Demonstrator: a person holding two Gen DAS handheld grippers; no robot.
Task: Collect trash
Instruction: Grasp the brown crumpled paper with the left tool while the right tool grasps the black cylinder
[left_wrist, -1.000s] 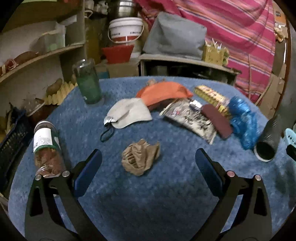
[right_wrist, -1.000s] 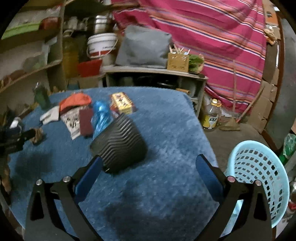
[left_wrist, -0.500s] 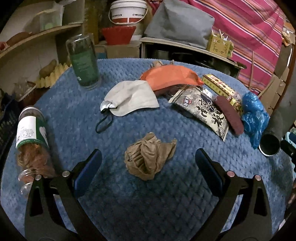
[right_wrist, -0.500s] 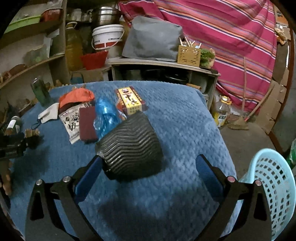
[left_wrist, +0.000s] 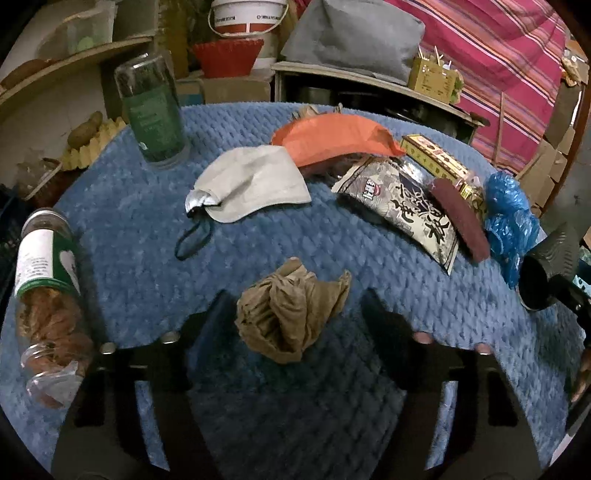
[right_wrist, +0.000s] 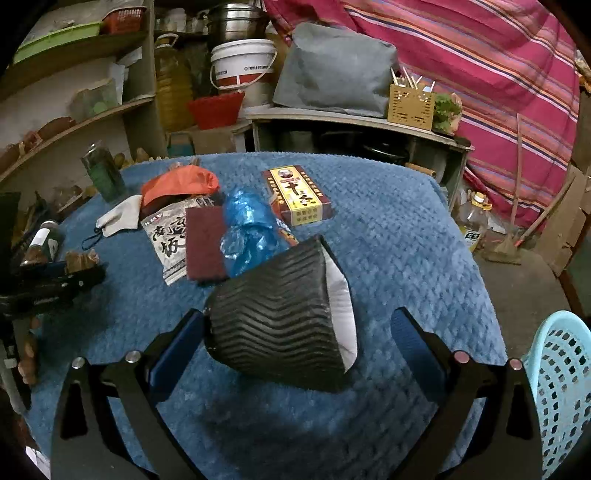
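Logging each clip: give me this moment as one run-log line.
left gripper: closing around crumpled brown paper, not yet pinched | right gripper: open, straddling ribbed black cup | basket: off table's right edge

A nubbly blue cloth (left_wrist: 110, 206) covers the worktop. The crumpled brown paper (left_wrist: 291, 314) looks matt and creased; the blue plastic bag (right_wrist: 247, 232) shines; the black cup (right_wrist: 280, 325) is ribbed and matt.

I see a striped pink curtain (right_wrist: 480, 66) far right, wooden shelves (right_wrist: 74, 125) left, dim light.
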